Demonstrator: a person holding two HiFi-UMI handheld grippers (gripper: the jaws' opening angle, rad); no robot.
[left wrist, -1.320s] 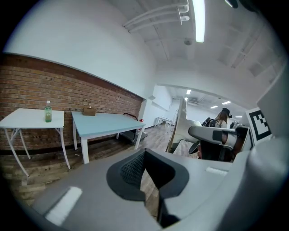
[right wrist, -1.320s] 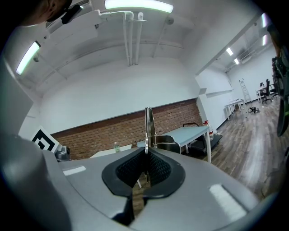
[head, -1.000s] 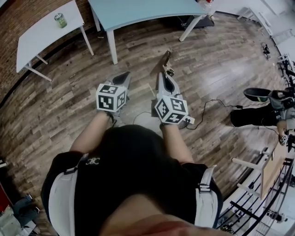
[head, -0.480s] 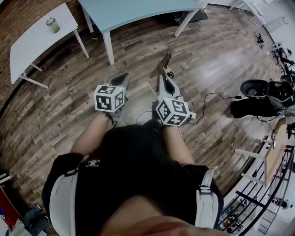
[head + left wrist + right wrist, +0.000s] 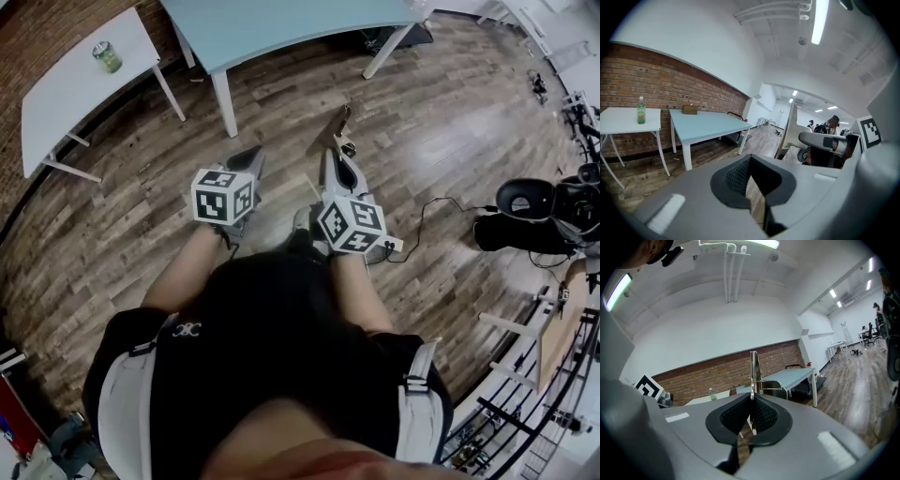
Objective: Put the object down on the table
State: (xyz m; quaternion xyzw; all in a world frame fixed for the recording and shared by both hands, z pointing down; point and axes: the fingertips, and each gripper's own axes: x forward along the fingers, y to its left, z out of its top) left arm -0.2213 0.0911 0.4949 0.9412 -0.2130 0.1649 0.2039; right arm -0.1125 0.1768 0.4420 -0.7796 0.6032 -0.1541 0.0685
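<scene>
My right gripper [image 5: 339, 159] is shut on a thin brown clip-like object [image 5: 340, 125] that sticks out past its tips, above the wooden floor. In the right gripper view the object [image 5: 753, 373] stands upright between the pads [image 5: 761, 416], a flat strip with a wire spring. Level with it on the left, my left gripper [image 5: 247, 159] is held out, its jaws together with nothing in them [image 5: 749, 161]. A light blue table [image 5: 281, 28] stands ahead, with a white table [image 5: 70, 80] to its left.
A green bottle [image 5: 106, 56] stands on the white table [image 5: 623, 119], and a brown box [image 5: 689, 109] on the blue table [image 5: 708, 126]. Black equipment [image 5: 539, 220] and a floor cable [image 5: 431, 208] lie to the right. A wooden frame [image 5: 553, 328] is at lower right.
Both grippers keep their pose and the right one still holds the clip. Only the head view has swung a little, so the tables and the black equipment shift in the picture.
</scene>
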